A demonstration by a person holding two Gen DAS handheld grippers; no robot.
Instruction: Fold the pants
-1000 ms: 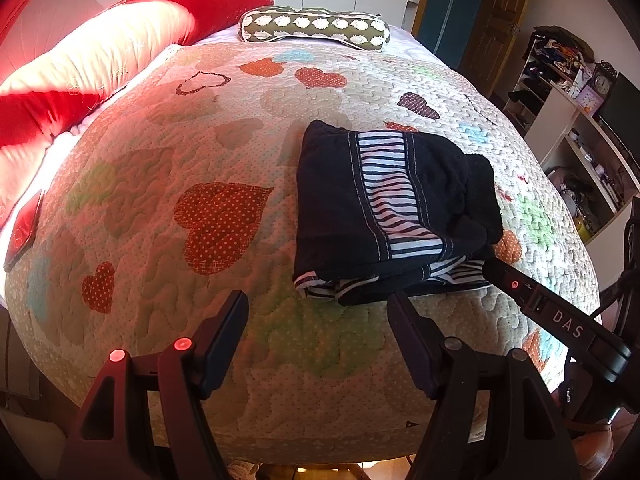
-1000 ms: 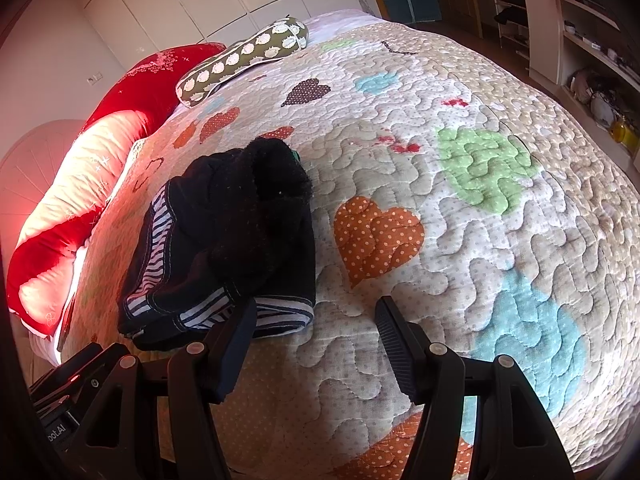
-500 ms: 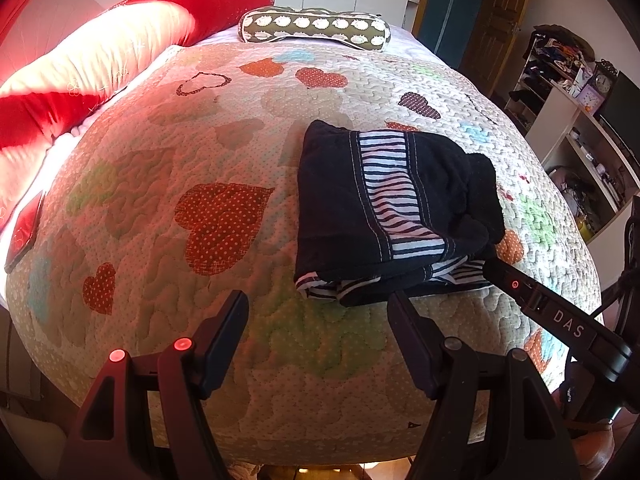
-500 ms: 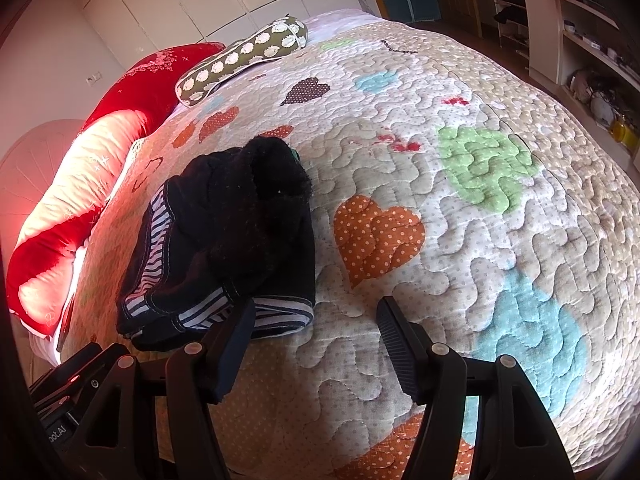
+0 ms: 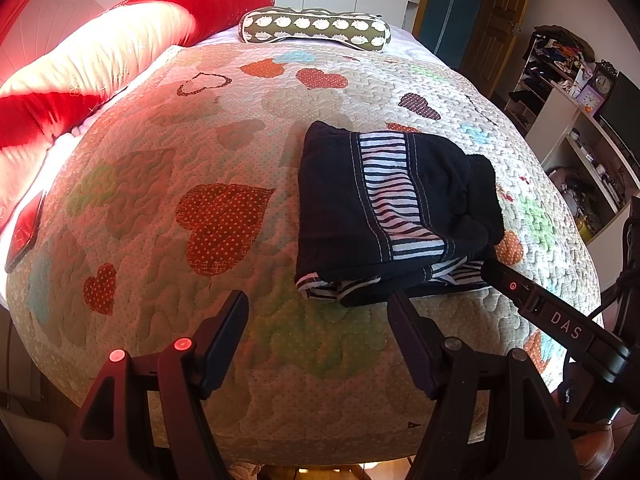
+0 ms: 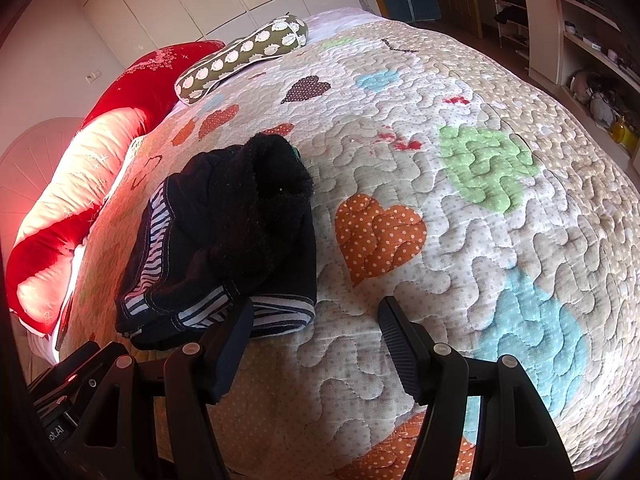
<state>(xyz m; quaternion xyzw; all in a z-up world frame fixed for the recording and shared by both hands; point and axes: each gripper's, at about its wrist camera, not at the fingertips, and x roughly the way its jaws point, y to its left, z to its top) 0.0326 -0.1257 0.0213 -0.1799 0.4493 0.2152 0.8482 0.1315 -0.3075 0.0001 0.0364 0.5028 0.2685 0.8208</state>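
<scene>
The dark navy pants with a black-and-white striped side band lie folded into a compact bundle on the heart-patterned quilt; they also show in the right wrist view. My left gripper is open and empty, just short of the bundle's near edge. My right gripper is open and empty; its left finger overlaps the bundle's striped near corner in the view, though contact cannot be told. The right gripper's body shows at the right of the left wrist view.
A red and cream bolster runs along the bed's left side. A green patterned pillow lies at the head. Shelves with clutter stand right of the bed. A red phone-like object lies at the left edge.
</scene>
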